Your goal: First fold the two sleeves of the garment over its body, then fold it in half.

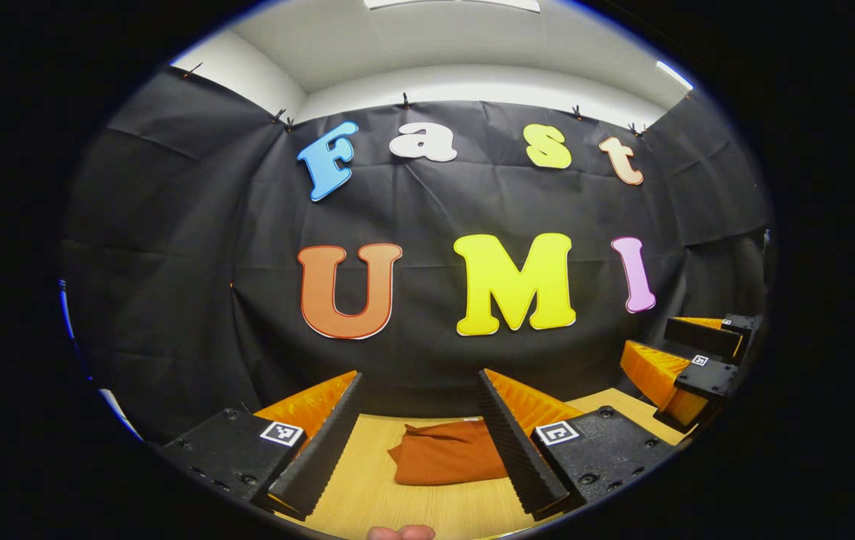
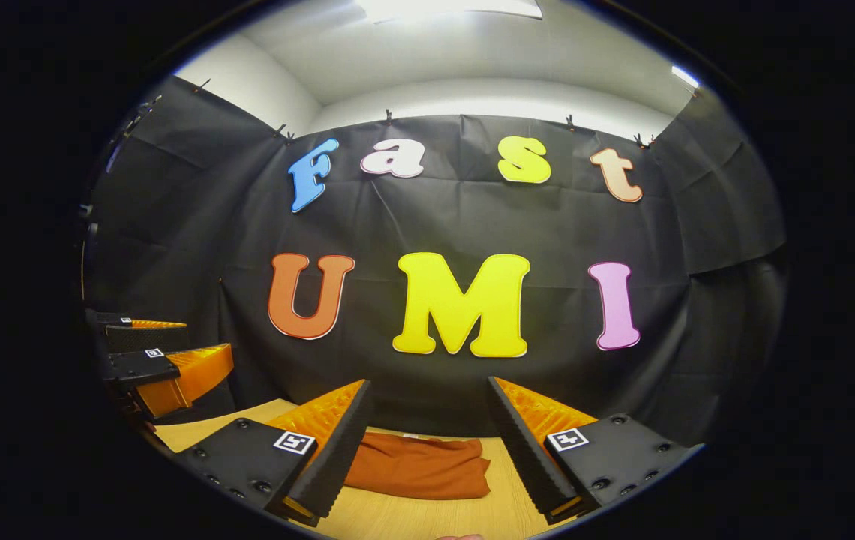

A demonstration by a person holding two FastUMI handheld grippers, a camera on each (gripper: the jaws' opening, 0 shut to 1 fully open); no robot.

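Observation:
A rust-orange garment (image 1: 446, 455) lies bunched on the wooden table (image 1: 367, 487), seen low between my left gripper's fingers. My left gripper (image 1: 420, 386) hangs above the table, open and holding nothing. In the right gripper view the same garment (image 2: 418, 465) lies flat and folded over on the table (image 2: 397, 517) near the wall. My right gripper (image 2: 427, 390) is open above it with nothing between its fingers. The right gripper (image 1: 690, 352) also shows at the right edge of the left gripper view, and the left gripper (image 2: 161, 352) at the left edge of the right gripper view.
The black cloth wall (image 1: 435, 210) stands close behind the table's far edge. A fingertip (image 1: 401, 532) of the person's hand shows at the bottom of the left gripper view.

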